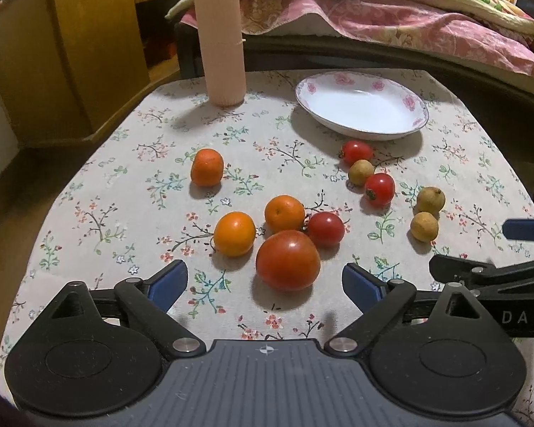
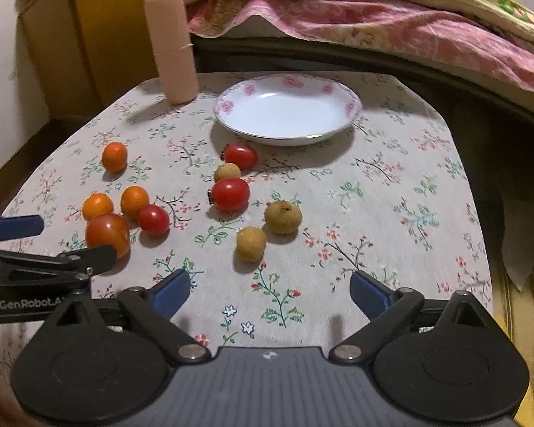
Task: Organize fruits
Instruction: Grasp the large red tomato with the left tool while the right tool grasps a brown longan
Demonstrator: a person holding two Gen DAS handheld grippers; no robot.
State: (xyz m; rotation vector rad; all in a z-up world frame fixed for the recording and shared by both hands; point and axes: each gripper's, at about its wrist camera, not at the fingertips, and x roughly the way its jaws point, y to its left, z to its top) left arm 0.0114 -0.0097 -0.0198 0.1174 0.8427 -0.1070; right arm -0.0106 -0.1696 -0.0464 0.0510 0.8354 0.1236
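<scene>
A white plate with pink flowers [image 1: 361,106] [image 2: 287,108] stands empty at the back of the table. In front of it lie loose fruits: a large tomato [image 1: 287,260] [image 2: 107,233], three small oranges [image 1: 234,233] [image 2: 134,201], three cherry tomatoes [image 1: 380,189] [image 2: 230,194] and three brown longans [image 1: 424,226] [image 2: 251,243]. My left gripper [image 1: 265,286] is open and empty, with the large tomato just ahead between its fingers. My right gripper [image 2: 270,293] is open and empty, just short of the two nearest longans.
A tall pink ribbed container [image 1: 220,41] [image 2: 172,46] stands at the table's back left. The table wears a floral cloth [image 2: 391,195]. A bed with a pink quilt [image 1: 427,25] lies behind, and a wooden cabinet [image 1: 64,53] is to the left.
</scene>
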